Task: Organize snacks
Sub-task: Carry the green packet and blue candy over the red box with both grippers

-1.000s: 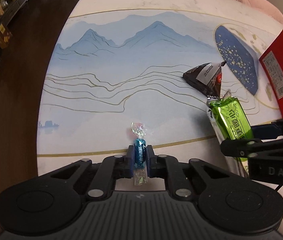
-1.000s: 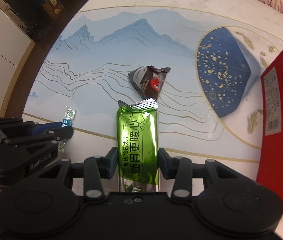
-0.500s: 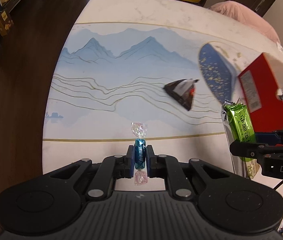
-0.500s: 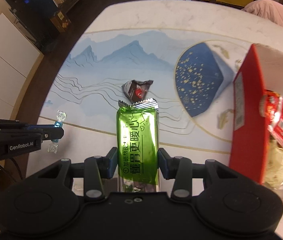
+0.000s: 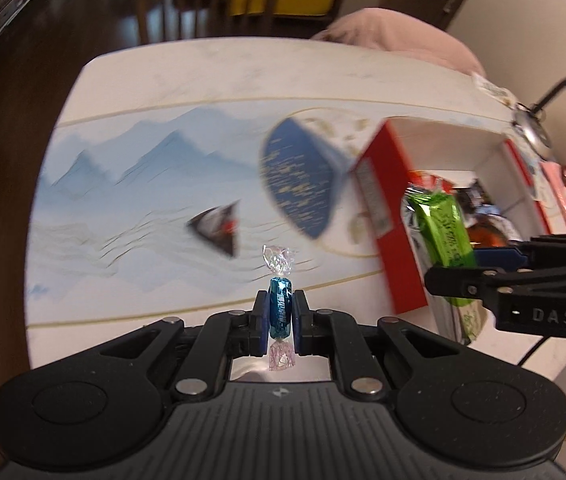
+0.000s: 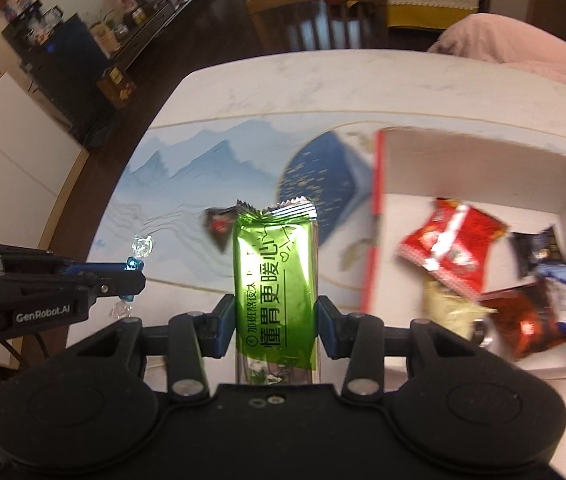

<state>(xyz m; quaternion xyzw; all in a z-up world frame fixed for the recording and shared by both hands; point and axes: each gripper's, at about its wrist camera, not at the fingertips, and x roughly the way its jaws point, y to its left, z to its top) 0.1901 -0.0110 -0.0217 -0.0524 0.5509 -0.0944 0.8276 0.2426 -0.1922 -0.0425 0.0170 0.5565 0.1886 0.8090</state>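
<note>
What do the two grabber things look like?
The left gripper and right gripper are black plastic with dark blue finger pads and silver screws. Their sides carry white lettering, "GenRobot.AI" on the left and "DAS" on the right. A thin black cable hangs beneath each.

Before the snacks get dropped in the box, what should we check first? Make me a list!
1. Left tool gripping the blue foil-wrapped candy: ok.
2. Right tool gripping the green foil snack bar: ok.
3. Red-and-white cardboard box open on top: ok.
4. Room left inside, beside the red snack packet: ok.
5. Tools already over the box: cannot tell, pictures blurry.
6. Black triangular packet packed away: not ok, it lies on the table.
</note>
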